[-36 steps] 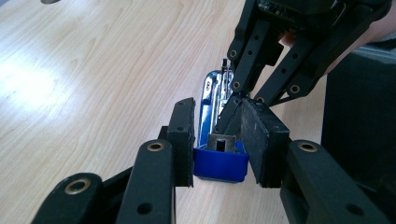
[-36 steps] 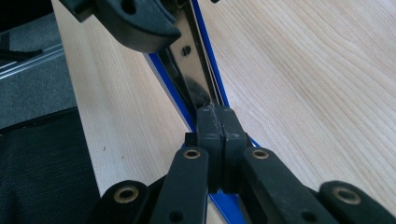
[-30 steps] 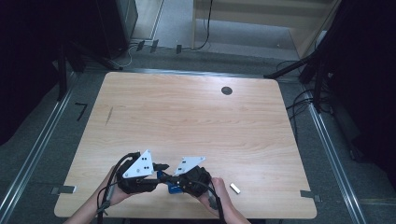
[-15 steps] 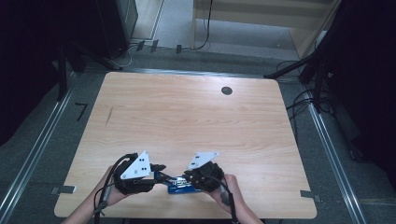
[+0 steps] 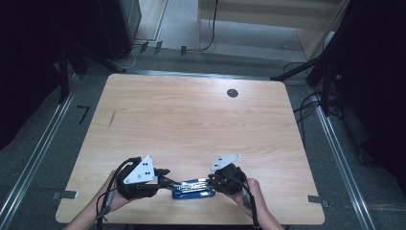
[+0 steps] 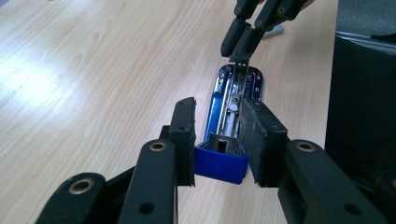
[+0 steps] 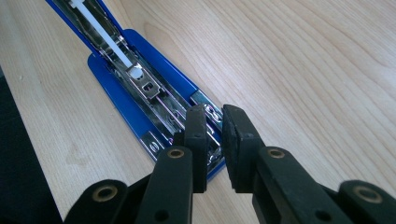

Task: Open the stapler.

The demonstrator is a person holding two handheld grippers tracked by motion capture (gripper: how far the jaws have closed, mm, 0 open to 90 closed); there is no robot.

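down near the front edge of the light wooden worktop (image 5: pixel 191 120) lies an opened blue stapler with a shiny metal staple channel (image 5: pixel 194 188), flat between the two hands. the left tongs (image 6: pixel 217 140) are clamped on the blue rear end of the stapler. the right tongs (image 7: pixel 214 140), their jaws having just been opening to a narrow gap, hang over the stapler's front end, with a thin strip of staples (image 6: pixel 239 70) at their tips.

In the right gripper view the stapler (image 7: pixel 140 88) runs off the upper left edge; its near end hides behind the jaws. Whether staples are pinched cannot be told.
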